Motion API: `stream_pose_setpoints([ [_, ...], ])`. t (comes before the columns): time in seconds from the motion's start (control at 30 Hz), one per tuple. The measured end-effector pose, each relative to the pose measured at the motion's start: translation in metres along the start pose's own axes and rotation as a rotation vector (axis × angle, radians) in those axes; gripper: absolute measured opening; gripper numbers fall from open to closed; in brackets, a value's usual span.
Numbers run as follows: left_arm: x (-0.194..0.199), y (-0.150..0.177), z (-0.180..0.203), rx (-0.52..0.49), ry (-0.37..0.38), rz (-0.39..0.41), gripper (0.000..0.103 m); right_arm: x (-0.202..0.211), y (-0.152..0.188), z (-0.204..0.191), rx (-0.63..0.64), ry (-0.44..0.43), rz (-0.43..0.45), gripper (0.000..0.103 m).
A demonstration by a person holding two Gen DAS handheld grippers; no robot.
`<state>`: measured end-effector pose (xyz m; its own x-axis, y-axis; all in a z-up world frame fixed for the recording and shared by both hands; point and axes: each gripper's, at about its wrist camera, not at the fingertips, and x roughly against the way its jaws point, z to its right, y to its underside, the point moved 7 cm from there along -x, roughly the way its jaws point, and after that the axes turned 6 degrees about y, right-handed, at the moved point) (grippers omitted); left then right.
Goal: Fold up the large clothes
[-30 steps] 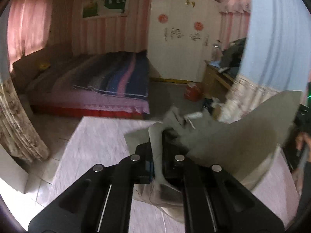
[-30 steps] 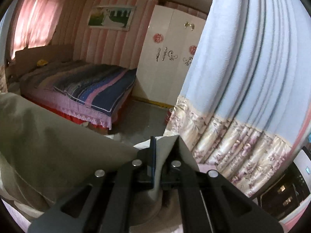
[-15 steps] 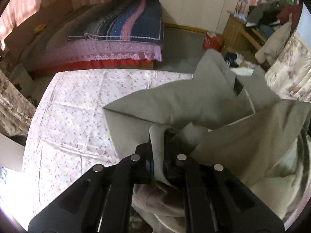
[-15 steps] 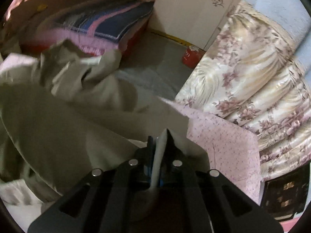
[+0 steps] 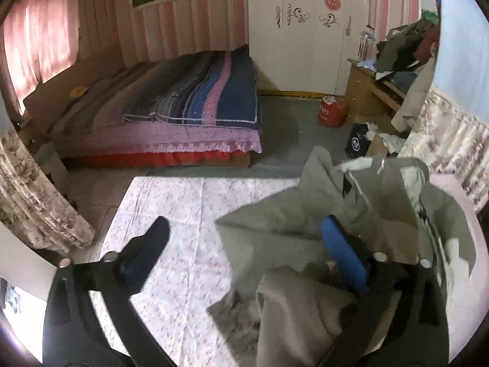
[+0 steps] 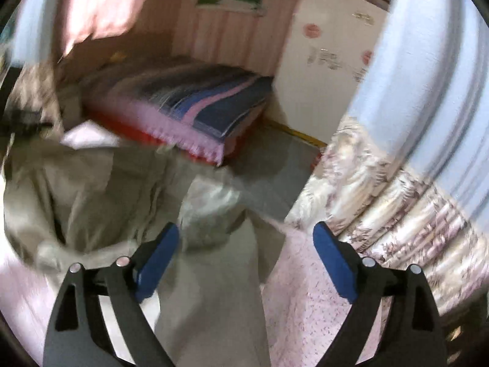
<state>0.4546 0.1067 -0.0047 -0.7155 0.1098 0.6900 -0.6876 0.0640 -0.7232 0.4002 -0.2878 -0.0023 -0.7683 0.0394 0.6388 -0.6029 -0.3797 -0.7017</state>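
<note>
Both of my units stand wide apart: left hand-held gripper (image 5: 244,238) and right hand-held gripper (image 6: 246,238), above the crumpled grey garment (image 5: 290,238) on the floral-sheeted surface (image 5: 171,202).

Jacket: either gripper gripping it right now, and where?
Neither. The left gripper and right gripper are both open, fingers spread, nothing between them. The jacket lies loose on the floral sheet.

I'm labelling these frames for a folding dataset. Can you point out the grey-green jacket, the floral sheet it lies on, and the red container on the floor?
grey-green jacket (image 5: 275,244): left wrist view, flat panel.
floral sheet (image 5: 183,214): left wrist view, bare patch.
red container (image 5: 331,112): left wrist view, its side.
</note>
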Motion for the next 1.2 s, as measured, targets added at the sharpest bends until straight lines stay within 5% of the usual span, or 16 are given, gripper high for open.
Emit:
stream_pose_setpoints([
  [0.2, 0.000, 0.029, -0.015, 0.039, 0.017, -0.036, 0.100, -0.047, 0.024, -0.050, 0.108, -0.081, -0.112, 0.090],
  [0.4, 0.015, 0.024, -0.068, 0.236, 0.044, 0.005, 0.100, -0.105, 0.055, -0.075, 0.093, -0.145, -0.304, 0.086],
  [0.43, 0.015, 0.029, -0.073, 0.240, 0.051, -0.008, 0.100, -0.108, 0.060, -0.082, 0.100, -0.172, -0.313, 0.067],
  [0.47, 0.015, 0.034, -0.075, 0.235, 0.055, -0.018, 0.100, -0.104, 0.061, -0.088, 0.117, -0.182, -0.299, 0.032],
  [0.5, 0.015, 0.040, -0.075, 0.227, 0.054, -0.028, 0.100, -0.099, 0.059, -0.091, 0.135, -0.155, -0.272, 0.016],
  [0.57, 0.012, 0.056, -0.070, 0.186, 0.039, -0.054, 0.100, -0.083, 0.049, -0.091, 0.150, -0.089, -0.194, 0.001],
  [0.63, 0.009, 0.067, -0.054, 0.111, 0.038, -0.072, 0.100, -0.068, 0.033, -0.077, 0.084, -0.067, -0.117, 0.001],
  [0.77, 0.005, 0.071, -0.009, -0.035, 0.034, -0.069, 0.100, -0.044, -0.006, 0.002, -0.232, 0.040, 0.016, 0.000],
  [0.87, 0.000, 0.064, 0.024, -0.106, 0.052, -0.056, 0.100, -0.047, -0.010, 0.060, -0.390, 0.240, 0.036, 0.000],
  [0.97, -0.014, 0.061, 0.044, -0.130, 0.068, -0.079, 0.100, -0.070, 0.008, 0.077, -0.487, 0.142, -0.114, 0.004],
  [1.0, -0.020, 0.062, 0.046, -0.131, 0.053, -0.092, 0.100, -0.069, 0.008, 0.072, -0.481, 0.076, -0.099, 0.013],
  [1.07, -0.037, 0.065, 0.046, -0.123, 0.032, -0.137, 0.100, -0.065, 0.010, 0.050, -0.435, -0.064, -0.106, 0.082],
  [1.2, -0.072, 0.056, 0.043, 0.004, 0.126, -0.219, 0.100, -0.084, 0.008, 0.016, -0.365, -0.166, -0.169, 0.081],
])
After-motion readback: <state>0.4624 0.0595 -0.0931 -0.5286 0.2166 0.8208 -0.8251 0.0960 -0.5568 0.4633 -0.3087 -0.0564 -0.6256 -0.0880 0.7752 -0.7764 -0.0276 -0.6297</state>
